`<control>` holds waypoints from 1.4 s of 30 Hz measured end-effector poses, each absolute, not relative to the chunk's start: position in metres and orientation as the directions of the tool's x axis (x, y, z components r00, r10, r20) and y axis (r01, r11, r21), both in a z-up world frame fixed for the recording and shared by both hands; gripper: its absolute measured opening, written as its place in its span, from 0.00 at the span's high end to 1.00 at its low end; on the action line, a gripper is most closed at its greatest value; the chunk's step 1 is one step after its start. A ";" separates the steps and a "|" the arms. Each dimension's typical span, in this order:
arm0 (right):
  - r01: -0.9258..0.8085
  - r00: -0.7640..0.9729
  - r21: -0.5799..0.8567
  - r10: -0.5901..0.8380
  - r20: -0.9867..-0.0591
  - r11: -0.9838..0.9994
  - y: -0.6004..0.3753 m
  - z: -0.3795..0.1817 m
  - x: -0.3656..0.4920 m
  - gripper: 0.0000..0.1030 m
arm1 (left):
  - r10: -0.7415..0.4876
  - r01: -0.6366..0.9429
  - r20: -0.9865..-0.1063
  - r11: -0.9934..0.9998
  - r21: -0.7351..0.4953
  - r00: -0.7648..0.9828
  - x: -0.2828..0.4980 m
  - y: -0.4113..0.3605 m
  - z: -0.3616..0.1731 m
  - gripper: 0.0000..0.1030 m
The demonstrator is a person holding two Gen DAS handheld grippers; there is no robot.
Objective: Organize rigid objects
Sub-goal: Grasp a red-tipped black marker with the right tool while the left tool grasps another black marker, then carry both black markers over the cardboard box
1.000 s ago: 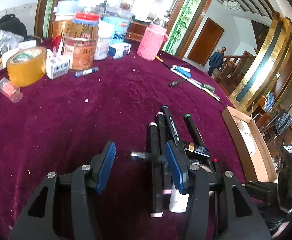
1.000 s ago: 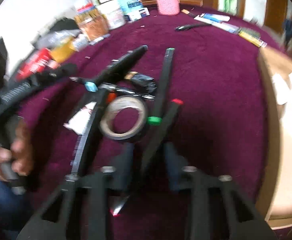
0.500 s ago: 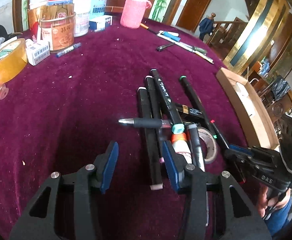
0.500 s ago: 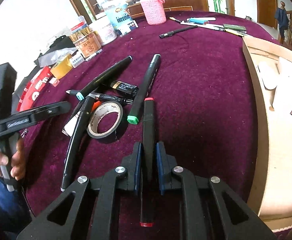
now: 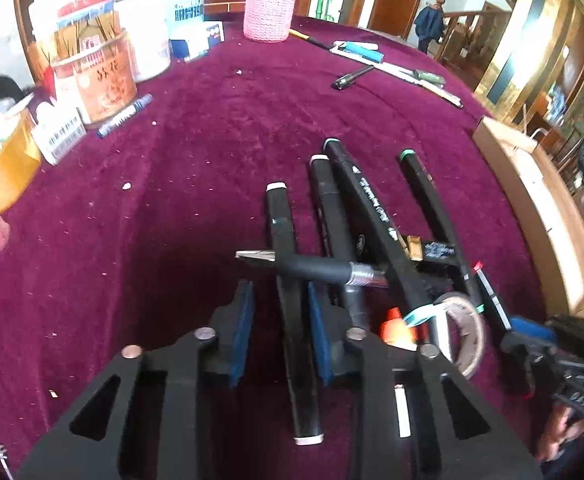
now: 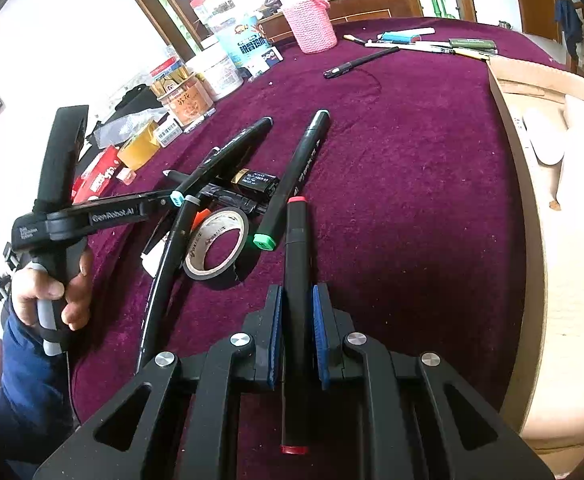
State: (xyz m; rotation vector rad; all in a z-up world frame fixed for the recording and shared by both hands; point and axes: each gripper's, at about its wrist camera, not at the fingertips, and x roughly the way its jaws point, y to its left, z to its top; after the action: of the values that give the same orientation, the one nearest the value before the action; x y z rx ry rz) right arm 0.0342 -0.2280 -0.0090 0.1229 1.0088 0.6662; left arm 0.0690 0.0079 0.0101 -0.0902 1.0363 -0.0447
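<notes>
A heap of black markers lies on the purple cloth, with a tape roll (image 6: 216, 248) and a small black battery (image 6: 258, 180) among them. My left gripper (image 5: 280, 292) points down over a white-capped marker (image 5: 282, 220). Its jaws are closing around the marker; the right pad touches it and a gap remains at the left pad. A grey-tipped pen (image 5: 312, 268) lies across this marker just beyond the pads. My right gripper (image 6: 296, 292) is shut on a red-capped marker (image 6: 296, 240), beside a green-capped marker (image 6: 292, 184). In the right wrist view the left gripper (image 6: 164, 200) reaches into the heap.
A shallow cardboard box (image 6: 508, 128) borders the cloth on the right. At the far edge stand a pink knitted cup (image 5: 270, 4), jars (image 5: 92, 76) and a yellow tape roll (image 5: 0, 168). Several pens (image 6: 432, 44) and one black pen (image 6: 360, 62) lie farther back.
My left gripper has moved right and down over the white-capped marker, and its jaws have narrowed around it. The right gripper has shut on the red-capped marker and now holds still.
</notes>
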 end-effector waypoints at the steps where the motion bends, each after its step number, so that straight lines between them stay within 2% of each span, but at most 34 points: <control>1: -0.460 0.355 0.389 0.567 -0.743 0.798 -0.228 -0.009 0.034 0.87 | -0.067 0.003 -0.858 0.997 -0.077 0.509 0.068 0.006 0.010 0.82; 3: -0.462 0.355 0.388 0.567 -0.743 0.797 -0.228 -0.009 0.035 0.87 | -0.033 0.009 -0.856 0.999 -0.033 0.516 0.062 0.004 0.010 0.88; 10: -0.457 0.355 0.401 0.577 -0.736 0.794 -0.231 -0.010 0.036 0.87 | -0.104 -0.050 -0.835 0.987 -0.155 0.541 0.032 0.027 0.013 0.88; 15: -0.450 0.388 0.412 0.589 -0.709 0.792 -0.236 -0.004 0.035 0.87 | -0.173 -0.050 -0.781 0.966 -0.252 0.600 0.001 0.037 0.030 0.88; 19: -0.456 0.416 0.435 0.618 -0.667 0.776 -0.240 0.005 0.032 0.87 | -0.199 -0.017 -0.736 0.961 -0.275 0.647 -0.009 0.029 0.051 0.88; 32: -0.387 0.476 0.548 0.670 -0.569 0.741 -0.275 0.028 0.034 0.87 | -0.356 0.218 -0.634 0.933 -0.287 0.687 0.009 -0.066 0.104 0.88; 42: -0.234 0.632 0.568 0.567 -0.528 0.789 -0.362 0.063 0.038 0.87 | -0.463 0.350 -0.618 0.886 -0.304 0.635 0.038 -0.146 0.113 0.88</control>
State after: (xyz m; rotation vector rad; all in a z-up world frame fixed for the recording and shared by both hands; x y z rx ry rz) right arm 0.0377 -0.3623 0.0627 0.4802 0.7571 0.4786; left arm 0.0384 -0.1460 0.1126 -0.1616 0.7504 -0.4666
